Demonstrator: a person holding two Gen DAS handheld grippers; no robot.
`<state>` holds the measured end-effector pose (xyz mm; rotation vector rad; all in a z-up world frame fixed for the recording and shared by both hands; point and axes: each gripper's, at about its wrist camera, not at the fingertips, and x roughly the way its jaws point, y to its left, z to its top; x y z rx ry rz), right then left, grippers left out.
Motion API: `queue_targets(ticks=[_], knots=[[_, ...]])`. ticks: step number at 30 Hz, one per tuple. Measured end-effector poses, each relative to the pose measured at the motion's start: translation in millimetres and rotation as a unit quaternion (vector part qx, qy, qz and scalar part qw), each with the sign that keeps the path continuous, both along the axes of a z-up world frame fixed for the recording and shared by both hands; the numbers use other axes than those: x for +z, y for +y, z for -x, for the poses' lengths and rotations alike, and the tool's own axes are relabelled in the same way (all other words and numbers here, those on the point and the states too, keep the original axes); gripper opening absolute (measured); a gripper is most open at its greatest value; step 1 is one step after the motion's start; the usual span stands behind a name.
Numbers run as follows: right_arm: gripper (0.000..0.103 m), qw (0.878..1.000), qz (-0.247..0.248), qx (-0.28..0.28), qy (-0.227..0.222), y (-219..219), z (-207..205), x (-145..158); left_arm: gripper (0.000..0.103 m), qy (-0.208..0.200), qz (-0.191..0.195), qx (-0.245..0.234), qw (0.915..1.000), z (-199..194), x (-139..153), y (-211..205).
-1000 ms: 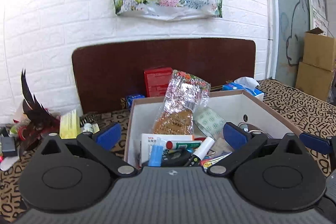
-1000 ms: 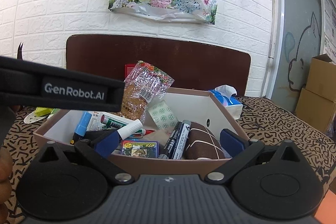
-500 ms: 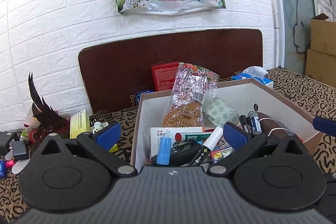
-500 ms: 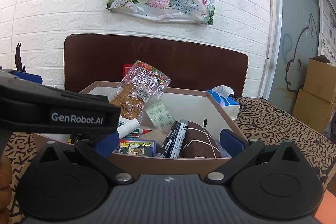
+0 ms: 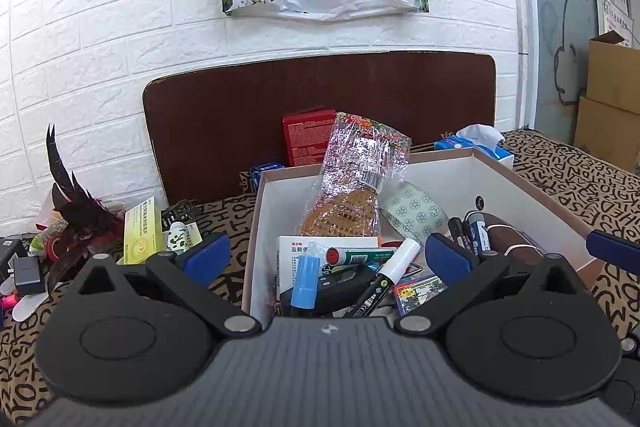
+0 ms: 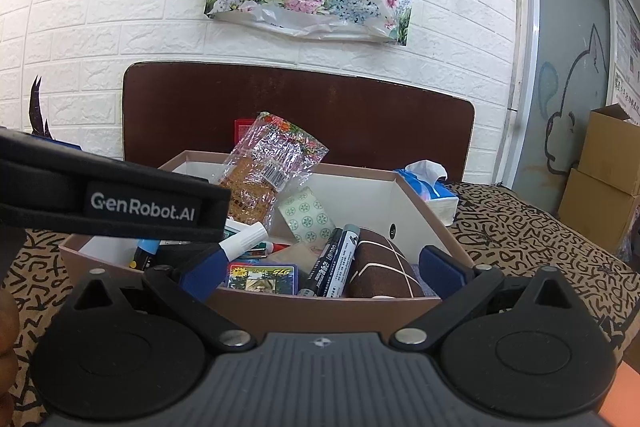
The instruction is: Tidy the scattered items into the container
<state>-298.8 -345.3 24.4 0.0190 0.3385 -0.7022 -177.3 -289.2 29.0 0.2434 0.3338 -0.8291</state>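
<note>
Both grippers — left (image 5: pixel 326 259), right (image 6: pixel 322 269) — fingers wide, empty; box (image 6: pixel 416 205) full.

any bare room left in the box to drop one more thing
Little. The box floor is crowded with markers and a snack bag. Bare white wall shows at the far right corner; patterned cloth right of the tissue pack lies free.

My left gripper (image 5: pixel 326 261) has a grey ribbed body, two black round housings with silver screws at the linkage pivots, and blue pads (image 5: pixel 206 259) on black fingers. My right gripper (image 6: pixel 320 273) matches it. A black strap (image 6: pixel 116 201) reads "GenRobot.AI" in white.
</note>
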Motion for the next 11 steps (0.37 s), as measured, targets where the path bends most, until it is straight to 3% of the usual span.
queue_targets(ticks=[11], knots=[[0.103,1.000,-0.001,0.000,-0.001,0.0,0.1,-0.4,0.103,0.016,0.000,-0.002,0.9999,-0.9,0.1,-3.0]])
